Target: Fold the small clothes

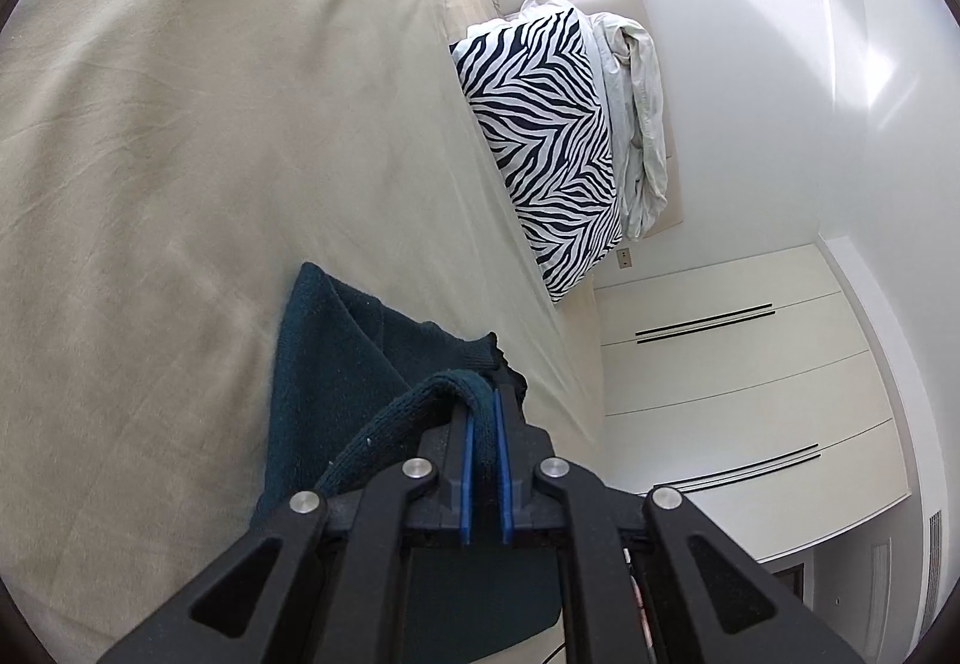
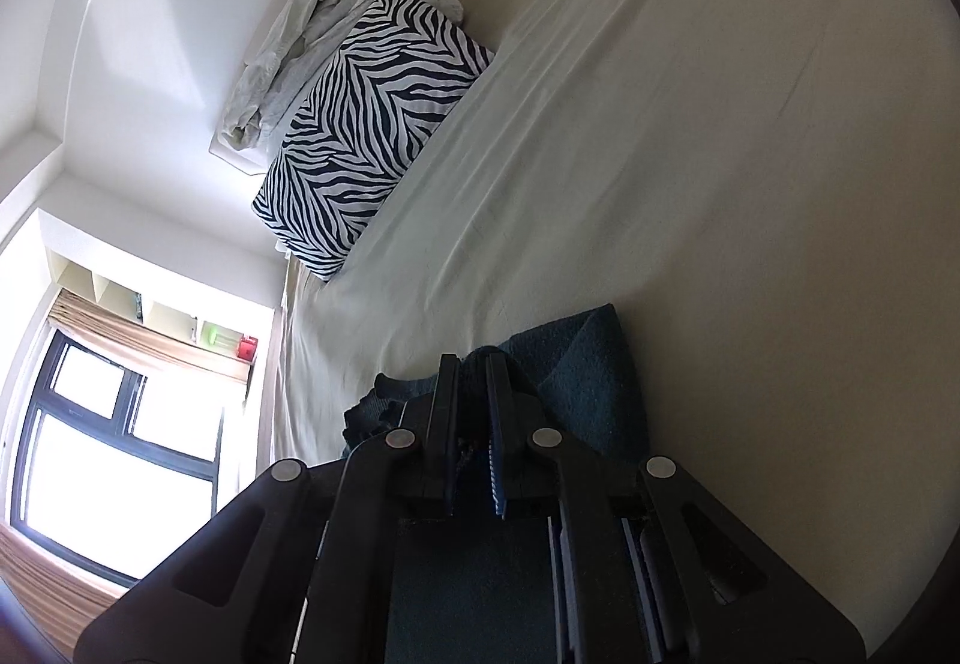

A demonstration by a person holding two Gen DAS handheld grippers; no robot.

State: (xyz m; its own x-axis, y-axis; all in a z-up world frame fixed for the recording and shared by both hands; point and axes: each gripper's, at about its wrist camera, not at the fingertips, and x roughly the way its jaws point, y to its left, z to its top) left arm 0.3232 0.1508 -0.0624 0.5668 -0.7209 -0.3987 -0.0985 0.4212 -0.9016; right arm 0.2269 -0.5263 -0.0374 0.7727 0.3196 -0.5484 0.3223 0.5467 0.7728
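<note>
Tightly pinched: teal knit garment (image 1: 336,364).

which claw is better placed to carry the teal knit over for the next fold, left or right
Neither clearly; a slight lean to left. Both the left claw and the right claw are shut on the teal knit garment, lifting its edge above the beige bedsheet. The left view shows the pinched hem more clearly.
</note>
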